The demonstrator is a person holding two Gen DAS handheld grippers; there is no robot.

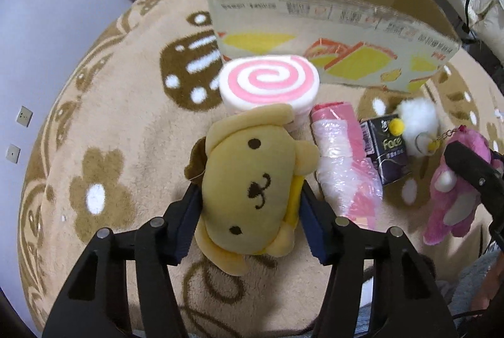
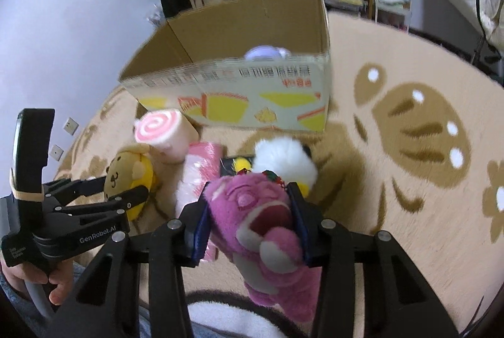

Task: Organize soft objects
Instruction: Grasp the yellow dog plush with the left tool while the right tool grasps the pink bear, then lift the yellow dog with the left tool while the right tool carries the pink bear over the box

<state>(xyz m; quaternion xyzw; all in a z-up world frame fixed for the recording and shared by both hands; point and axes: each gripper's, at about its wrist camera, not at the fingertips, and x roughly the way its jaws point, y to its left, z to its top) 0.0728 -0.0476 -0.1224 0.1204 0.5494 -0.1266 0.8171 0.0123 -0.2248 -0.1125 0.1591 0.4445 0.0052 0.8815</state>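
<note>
So both plushies are already pinched: the yellow dog plush (image 1: pixel 249 180) sits between the left gripper (image 1: pixel 249 209) jaws, its long axis running along the fingers, and the pink bear plush (image 2: pixel 261 227) is squeezed in the right gripper (image 2: pixel 249 221), hanging down out of the jaws. The cardboard box (image 2: pixel 252 98) stands straight ahead of both, open top up, past the swirl cushion (image 1: pixel 269 83). Looks to me like the right one's a bit nearer the box.
</note>
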